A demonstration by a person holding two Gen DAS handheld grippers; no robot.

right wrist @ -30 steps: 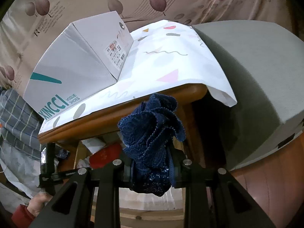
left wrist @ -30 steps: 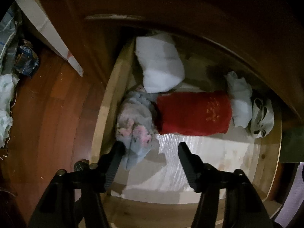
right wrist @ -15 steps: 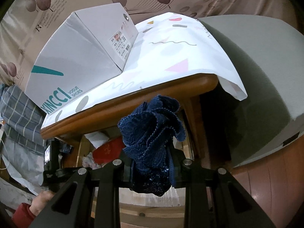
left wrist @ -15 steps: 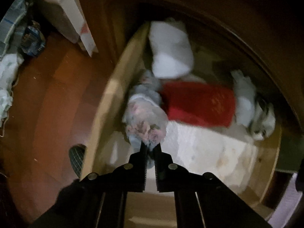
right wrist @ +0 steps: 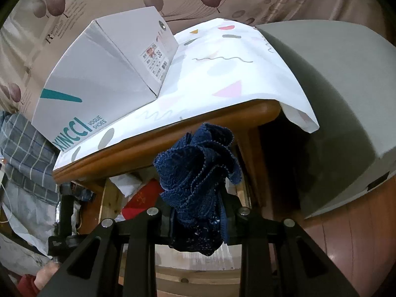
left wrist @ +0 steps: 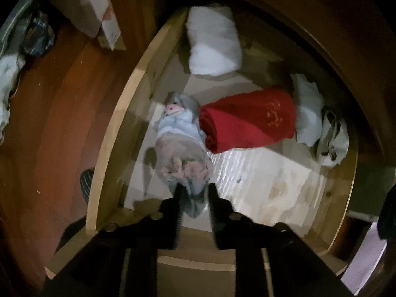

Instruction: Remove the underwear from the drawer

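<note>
While between opening left jaws, floral underwear (left wrist: 184, 158)

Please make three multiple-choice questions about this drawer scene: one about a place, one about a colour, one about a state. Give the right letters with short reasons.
1. Where does the white shoe box stand?
A. on the cabinet top
B. inside the drawer
C. on the floor

2. What colour is the rolled cloth in the middle of the drawer?
A. green
B. red
C. yellow

3. What is in the right gripper?
A. nothing
B. a white sock
C. dark blue lace underwear

Answers:
1 A: the box sits on the patterned sheet over the wooden top.
2 B: the roll is plainly red.
3 C: blue lace bunches between its fingers.
</note>
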